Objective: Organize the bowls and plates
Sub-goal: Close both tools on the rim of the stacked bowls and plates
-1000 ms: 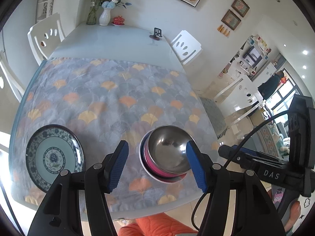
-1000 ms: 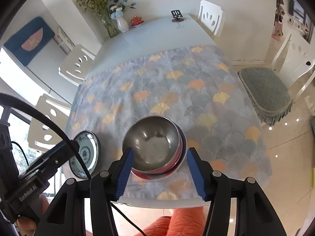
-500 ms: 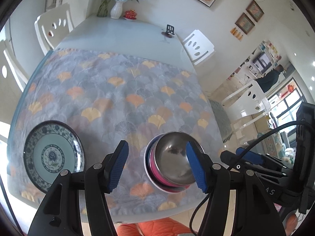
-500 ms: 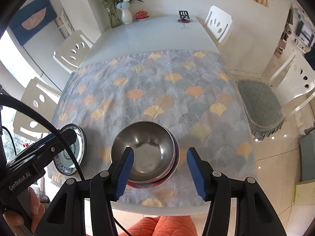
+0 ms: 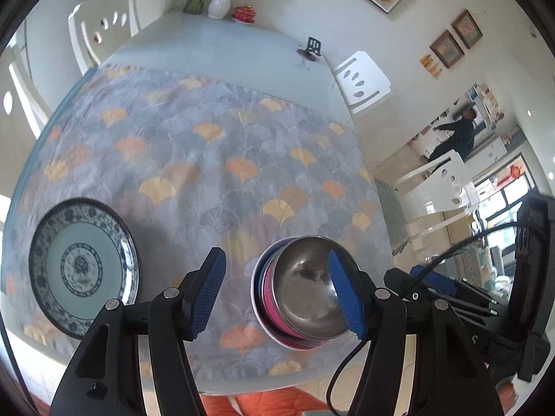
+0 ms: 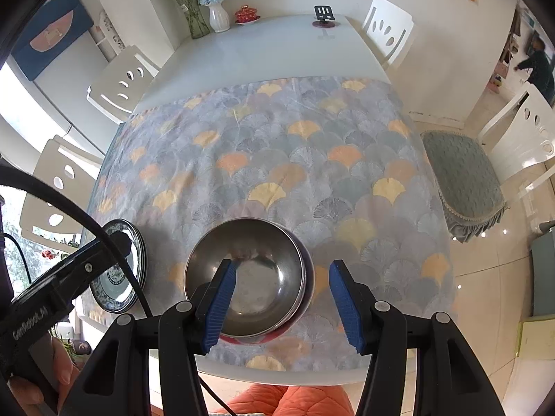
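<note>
Bowls (image 6: pixel 248 274) are seen stacked near the front edge of the table (image 6: pixel 263 45): a shiny steel one is nested on top, with a pink one and a white one showing beneath it in the left wrist view (image 5: pixel 298 291). The stack rests on a tablecloth (image 6: pixel 277 159) printed with grey and orange fan shapes. A blue-and-white patterned plate (image 5: pixel 81 265) lies on the same cloth, well apart to the left of the stack, near the table's left corner.

The left gripper (image 5: pixel 277 289) is held above the cloth with its jaws spread and nothing between the blue pads (image 5: pixel 208 291); the right pad is seen in front of the steel bowl's rim, and contact cannot be told. The right gripper (image 6: pixel 282 303) is pointed down over the stack, its jaws likewise spread; one pad is seen over the bowl's inside and the other outside its right rim, with no pad seen pressing on it.

At the far end of the table a white vase (image 6: pixel 218 17) with flowers, a red lidded cup (image 6: pixel 246 14) and a small black stand (image 6: pixel 323 14) are placed. White chairs (image 6: pixel 119 86) are set around the table.
</note>
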`<state>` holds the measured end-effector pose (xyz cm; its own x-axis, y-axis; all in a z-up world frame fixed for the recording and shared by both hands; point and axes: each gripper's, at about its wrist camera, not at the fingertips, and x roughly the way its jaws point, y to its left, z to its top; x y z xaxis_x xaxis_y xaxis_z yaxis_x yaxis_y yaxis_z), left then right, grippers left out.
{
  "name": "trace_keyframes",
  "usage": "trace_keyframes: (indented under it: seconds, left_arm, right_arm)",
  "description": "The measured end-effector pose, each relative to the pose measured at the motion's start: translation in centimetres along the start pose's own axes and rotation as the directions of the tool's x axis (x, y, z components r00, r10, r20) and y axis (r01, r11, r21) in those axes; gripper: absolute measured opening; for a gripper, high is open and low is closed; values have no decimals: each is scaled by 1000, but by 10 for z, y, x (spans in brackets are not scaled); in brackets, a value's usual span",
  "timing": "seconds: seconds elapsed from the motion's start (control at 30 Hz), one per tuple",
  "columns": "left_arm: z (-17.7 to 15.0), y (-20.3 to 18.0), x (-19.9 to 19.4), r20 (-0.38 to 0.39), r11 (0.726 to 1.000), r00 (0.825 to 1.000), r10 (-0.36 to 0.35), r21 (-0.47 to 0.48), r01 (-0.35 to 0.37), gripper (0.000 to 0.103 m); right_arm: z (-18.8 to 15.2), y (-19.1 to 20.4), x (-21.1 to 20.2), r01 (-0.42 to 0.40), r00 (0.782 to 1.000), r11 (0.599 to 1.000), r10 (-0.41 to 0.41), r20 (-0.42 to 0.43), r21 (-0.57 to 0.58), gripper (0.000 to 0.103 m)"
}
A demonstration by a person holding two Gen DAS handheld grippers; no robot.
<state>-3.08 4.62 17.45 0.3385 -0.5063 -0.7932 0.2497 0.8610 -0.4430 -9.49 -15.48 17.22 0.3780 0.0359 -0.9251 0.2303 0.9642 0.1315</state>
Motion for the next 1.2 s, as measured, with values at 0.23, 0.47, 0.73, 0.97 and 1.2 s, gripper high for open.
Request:
trace_keyframes:
  seconds: [0.23, 0.47, 0.73, 0.97, 1.2]
  left_arm:
    - [-1, 1, 2, -7, 1000, 1000, -21, -17, 21, 60]
    - [0, -4, 9, -27, 999, 999, -32, -14, 32, 60]
    - [2, -11, 11, -23, 1000, 999, -26, 15, 26, 60]
    - [2, -13, 13, -25, 1000, 1000, -11, 22, 12, 60]
    - [3, -11, 15, -26, 1000, 1000, -2, 17, 3, 60]
  right_arm:
    - [0, -4, 3, -1, 1000, 1000, 1, -6, 14, 54]
    - [0, -6, 5, 3, 1000, 1000, -3, -14, 17, 54]
    - [0, -4, 8, 10, 1000, 1000, -10, -19, 2, 54]
    - [2, -2, 12, 0, 1000, 1000, -1, -30, -12, 54]
    - [3, 1, 14, 16, 1000, 999, -16, -24, -33, 54]
